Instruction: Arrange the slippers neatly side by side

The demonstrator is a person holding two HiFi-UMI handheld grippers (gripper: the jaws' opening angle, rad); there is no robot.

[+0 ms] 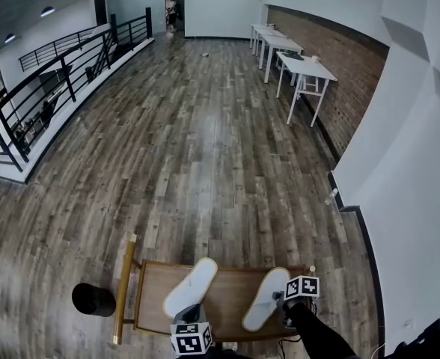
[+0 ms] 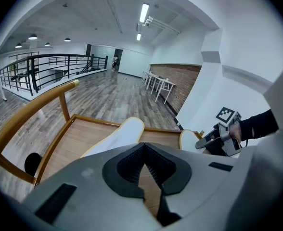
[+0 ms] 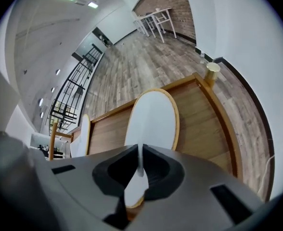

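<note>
Right hand-held gripper was closed narrowly on the near end of the right slipper, while the left hand-held gripper kept its jaws together, empty, near the left slipper, the two white slippers lying apart on one wooden table.

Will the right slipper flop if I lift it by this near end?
Probably some: the right slipper looks thin and flat, and the right gripper pinches only its near rim in its jaws. Likely light for its size. On the smooth wooden tray it should slide easily, perhaps pivoting.
</note>
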